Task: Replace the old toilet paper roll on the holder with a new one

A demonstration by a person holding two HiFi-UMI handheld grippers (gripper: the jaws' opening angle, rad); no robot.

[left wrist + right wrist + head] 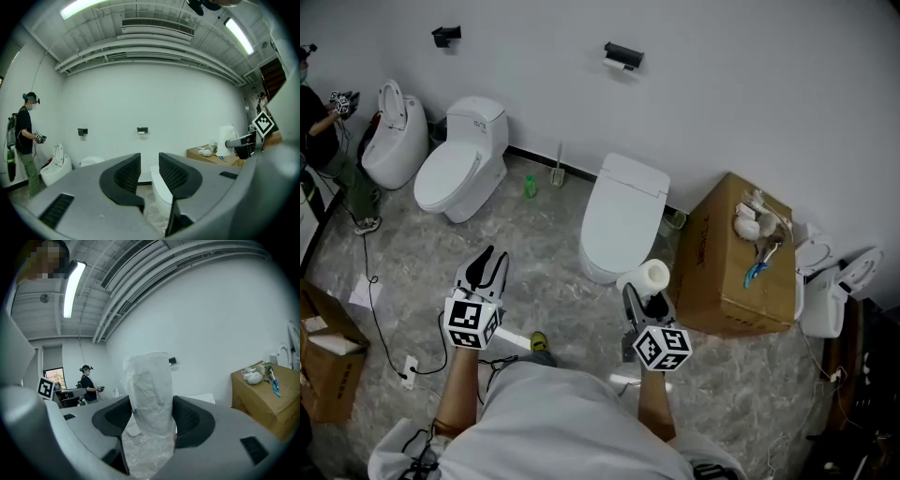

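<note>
The new roll (652,275) is standing upright between the jaws of the right gripper (644,302), which is pinching its sides, just in front of a toilet (623,211). The left gripper (487,269) is holding nothing, its jaws standing a little apart. The step in hand is probably bringing the roll to the holder (623,54) on the wall, well apart from both grippers. Next, the free gripper is likely needing to clear the old roll (615,64) there. A marbled floor (553,281) is running under several toilets and a box (741,272).
</note>
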